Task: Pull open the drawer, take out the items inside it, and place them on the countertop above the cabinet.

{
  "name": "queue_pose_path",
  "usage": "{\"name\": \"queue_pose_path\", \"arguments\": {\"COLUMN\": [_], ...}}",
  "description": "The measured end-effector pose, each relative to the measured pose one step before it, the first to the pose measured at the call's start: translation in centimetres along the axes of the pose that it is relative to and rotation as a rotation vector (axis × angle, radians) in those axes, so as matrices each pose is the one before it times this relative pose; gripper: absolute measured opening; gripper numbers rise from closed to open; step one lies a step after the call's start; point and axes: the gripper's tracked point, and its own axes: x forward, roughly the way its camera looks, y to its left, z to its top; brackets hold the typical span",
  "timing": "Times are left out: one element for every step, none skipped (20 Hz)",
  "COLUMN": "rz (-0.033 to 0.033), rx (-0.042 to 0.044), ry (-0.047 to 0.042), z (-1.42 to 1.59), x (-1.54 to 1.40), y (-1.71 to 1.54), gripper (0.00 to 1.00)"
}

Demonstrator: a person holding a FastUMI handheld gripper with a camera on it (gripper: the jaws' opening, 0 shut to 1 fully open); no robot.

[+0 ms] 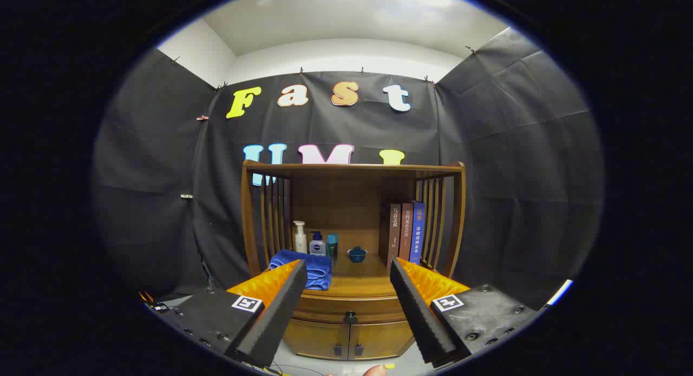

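Drawer (350, 306) shut, beyond spread tool (349, 311)

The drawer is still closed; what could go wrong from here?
1. The drawer knob is small; the open gripper stands apart from it, so the fingers may slip off.
2. The countertop already holds a blue towel, bottles and a small bowl; items placed there could knock them.

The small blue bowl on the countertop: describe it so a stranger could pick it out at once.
Start at the wooden cabinet beyond the open tool. On its countertop, bottles stand left, upright books right. The bowl sits alone between them, low, round and dark blue, unlike the tall bottles and the folded blue towel.
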Motion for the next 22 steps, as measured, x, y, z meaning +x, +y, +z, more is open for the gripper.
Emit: {"name": "queue_pose_path", "arguments": {"rz": [0.00269, 0.00075, 0.00301, -0.00075, -0.00004, 0.00062, 0.00045, 0.00001, -0.00177, -0.00132, 0.00097, 0.00024, 0.00131, 0.00120, 0.00219, 0.00045, 0.00046, 0.00077, 0.00369, 0.00240, 0.00250, 0.00206], "rx": [0.00140, 0.00100, -0.00074, -0.00069, -0.00034, 0.00090, 0.00093, 0.00025, 0.00019, 0.00107, 0.00034, 0.00014, 0.00007, -0.00018, -0.00170, -0.00148, -0.00003, 0.00325, 0.00468, 0.00220, 0.00276, 0.00336], "ry": [-0.00194, 0.00055, -0.00036, -0.00045, -0.00008, 0.00106, 0.00260, 0.00327, 0.00035, -0.00060, 0.00093, 0.00141, 0.00061, 0.00130, 0.00047, 0.00042, -0.00033, -0.00404, -0.00449, -0.00198, -0.00184, -0.00140], "z": [-0.126, -0.016, 0.012, 0.039, 0.030, -0.026, -0.122, -0.220, 0.008, 0.012, -0.001, -0.056, -0.052, -0.115, -0.036, 0.030, -0.065, 0.096, 0.029, 0.033, 0.014, 0.108], "x": [-0.043, -0.160, 0.011, -0.010, 0.059, 0.045, 0.000, -0.041, 0.006, 0.049, 0.064, -0.194, -0.022, -0.047, -0.047, 0.085, 0.067, 0.087, 0.151, 0.141, 0.280, 0.312], "y": [0.036, 0.027, -0.001, 0.075, -0.022, 0.067, 0.041, 0.008, -0.053, 0.004, -0.017, -0.033, 0.088, 0.143, 0.040, -0.053, -0.047, 0.098, 0.077, 0.050, 0.032, -0.008], "gripper": [0.98, 0.98, 0.98, 0.98, 0.98, 0.98, 0.98, 0.98, 0.98, 0.98, 0.98, 0.98, 0.98, 0.98, 0.98, 0.98, 0.98, 0.98, 0.98, 0.98, 0.98, 0.98]}}
